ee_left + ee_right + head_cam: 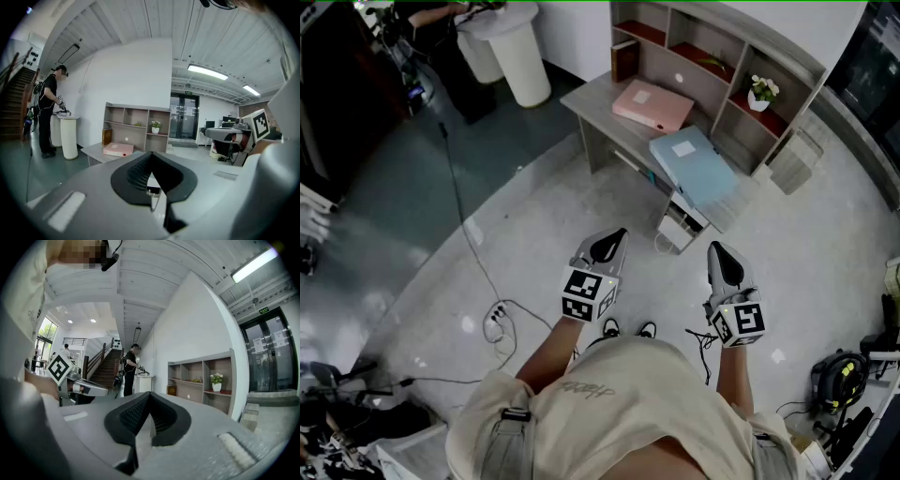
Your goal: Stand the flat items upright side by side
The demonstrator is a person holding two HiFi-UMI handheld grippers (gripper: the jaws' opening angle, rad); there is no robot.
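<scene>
A pink binder point(652, 104) and a light blue binder point(694, 166) lie flat on a grey desk point(596, 97) ahead of me; the pink binder point(118, 149) also shows in the left gripper view. My left gripper point(619, 235) and right gripper point(713, 249) hang in front of my body, well short of the desk. Both are shut with nothing between their pads, as the left gripper point(151, 154) and right gripper point(150, 393) views show. A brown book point(624, 58) stands upright in the shelf unit point(712, 52) at the desk's back.
A small potted plant point(761, 91) sits in a shelf compartment. A white cylindrical stand point(517, 52) stands left of the desk, with a person point(48, 116) working at it. Cables point(478, 262) trail over the floor. Equipment point(844, 380) lies at the right edge.
</scene>
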